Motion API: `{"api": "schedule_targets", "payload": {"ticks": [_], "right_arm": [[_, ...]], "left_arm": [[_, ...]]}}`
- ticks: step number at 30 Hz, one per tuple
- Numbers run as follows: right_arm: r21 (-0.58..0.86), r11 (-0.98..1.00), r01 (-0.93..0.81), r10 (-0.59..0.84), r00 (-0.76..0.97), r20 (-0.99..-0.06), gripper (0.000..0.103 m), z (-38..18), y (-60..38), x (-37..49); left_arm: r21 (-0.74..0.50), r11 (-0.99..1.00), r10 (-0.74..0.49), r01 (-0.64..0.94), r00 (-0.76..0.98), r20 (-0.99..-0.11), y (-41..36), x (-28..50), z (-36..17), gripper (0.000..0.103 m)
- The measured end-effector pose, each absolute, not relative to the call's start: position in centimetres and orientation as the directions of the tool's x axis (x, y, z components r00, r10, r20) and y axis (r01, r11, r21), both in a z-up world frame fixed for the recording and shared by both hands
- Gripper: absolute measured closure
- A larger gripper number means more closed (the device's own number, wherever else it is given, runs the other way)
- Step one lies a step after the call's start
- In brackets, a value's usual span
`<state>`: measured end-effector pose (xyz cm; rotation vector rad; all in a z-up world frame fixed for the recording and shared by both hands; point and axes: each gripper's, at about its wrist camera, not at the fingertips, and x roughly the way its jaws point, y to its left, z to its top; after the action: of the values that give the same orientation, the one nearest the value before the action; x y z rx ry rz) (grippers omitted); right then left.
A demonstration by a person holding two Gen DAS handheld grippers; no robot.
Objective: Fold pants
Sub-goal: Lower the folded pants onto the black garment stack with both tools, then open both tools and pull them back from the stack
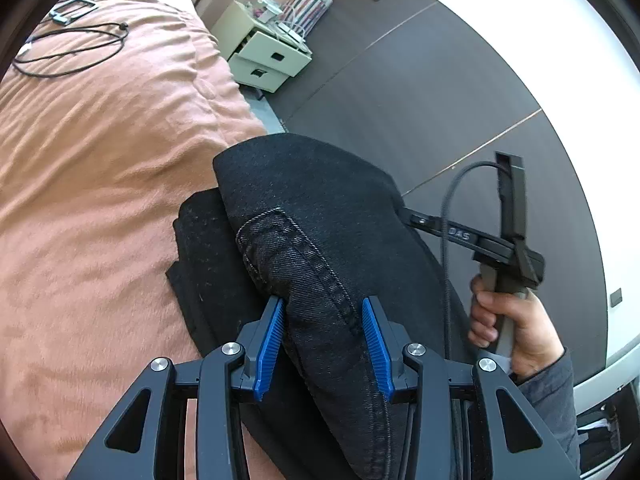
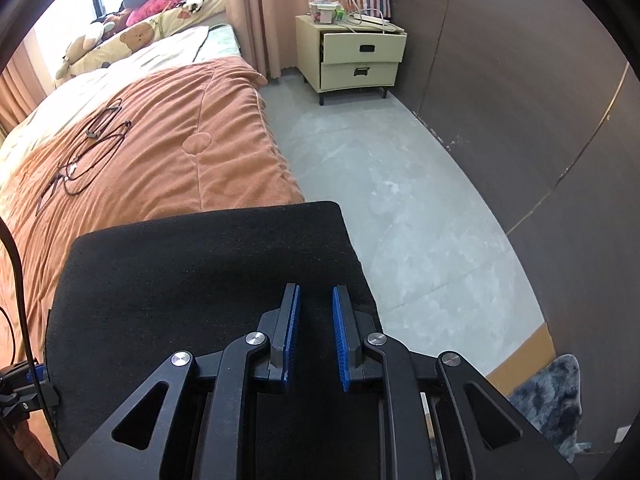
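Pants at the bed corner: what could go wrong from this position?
1. The pants overhang the orange blanket's edge, so they might slide to the floor.
2. The left gripper pinches a thick bunch; pulling may undo the fold.
3. The right gripper shows a gap over the cloth; its hold looks uncertain.

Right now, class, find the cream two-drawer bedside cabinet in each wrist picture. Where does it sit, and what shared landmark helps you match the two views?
Left wrist view: the cream two-drawer bedside cabinet sits top centre, tilted, past the bed's far edge.
Right wrist view: the same cabinet stands upright, upper centre-right, by the curtain.
Shared landmark: the looped black cable on the orange quilt.
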<state>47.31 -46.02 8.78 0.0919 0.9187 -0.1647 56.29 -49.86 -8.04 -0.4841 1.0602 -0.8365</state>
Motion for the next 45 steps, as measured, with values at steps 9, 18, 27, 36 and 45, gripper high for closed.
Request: {"api": "schedule_targets", "payload": {"ticks": [9, 18, 27, 36, 45], "right_arm": [[0.003, 0.990, 0.140, -0.078, 0.570, -0.818, 0.090, 10.0, -46.2, 42.6], [-0.011, 0.990, 0.140, -0.088, 0.554, -0.828, 0.090, 10.8, -47.5, 37.0], [-0.016, 0.992, 0.127, -0.084, 0.547, -0.833, 0.090, 10.5, -47.7, 33.1], [-0.048, 0.990, 0.130, -0.110, 0.528, -0.842, 0.090, 10.3, -46.2, 29.8], [-0.043, 0.991, 0.126, -0.111, 0.610, -0.784, 0.057, 14.1, -43.0, 25.4]], "left_arm": [[-0.706, 0.624, -0.781, 0.335, 0.228, -0.581, -49.5, 53.7, -7.9, 0.061], [-0.725, 0.602, -0.796, 0.334, 0.178, -0.579, -50.1, 49.7, -8.7, 0.061], [-0.718, 0.608, -0.789, 0.339, 0.151, -0.596, -50.2, 46.2, -8.5, 0.061], [-0.685, 0.620, -0.773, 0.381, 0.150, -0.616, -49.8, 43.3, -6.5, 0.061], [-0.604, 0.653, -0.740, 0.456, 0.216, -0.637, -48.1, 40.1, -2.2, 0.058]]}}
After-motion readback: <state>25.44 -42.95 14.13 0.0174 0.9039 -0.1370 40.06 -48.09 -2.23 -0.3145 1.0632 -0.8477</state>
